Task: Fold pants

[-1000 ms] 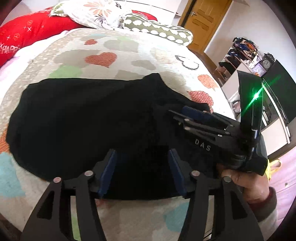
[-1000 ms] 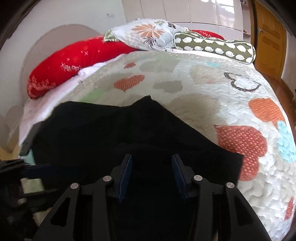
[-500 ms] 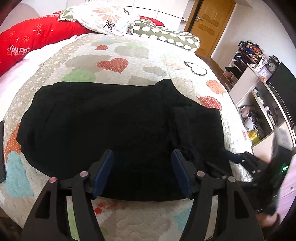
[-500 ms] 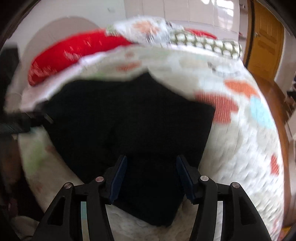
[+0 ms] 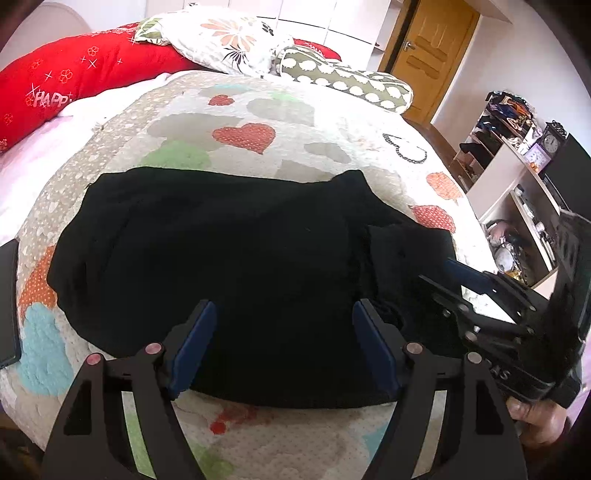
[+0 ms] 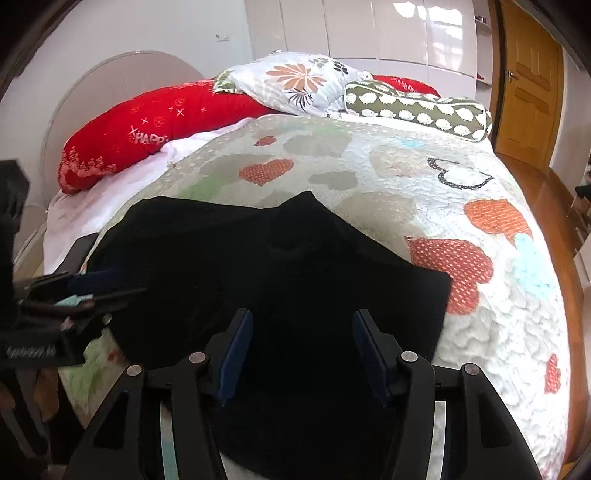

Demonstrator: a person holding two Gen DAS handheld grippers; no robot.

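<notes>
The black pants (image 5: 236, 266) are lying folded across the frame's middle on the bed (image 5: 314, 122), being released as the left gripper (image 5: 282, 347) is opened wider; the right gripper (image 6: 301, 354) is being held unclenched, empty, so another fold is likely being prepared.

Bed w/ heart-print quilt (image 6: 424, 192) fills most of both views, ahead of and under the jaws. Far beyond the jaws at the head end: long red pillow (image 6: 162, 125), floral pillow (image 6: 299, 83), green bolster w/ white pattern (image 6: 417, 109). Rounded pale headboard (image 6: 110, 79) behind the red pillow. Glossy white wardrobe doors (image 6: 388, 29) on back wall. Wooden door (image 6: 528, 85) far ahead, right of the jaws; wood floor (image 6: 546, 192) below it. Left wrist view: cluttered open shelves (image 5: 498, 147) w/ small clock (image 5: 550, 142), right of the jaws. Daylight, bright.
</notes>
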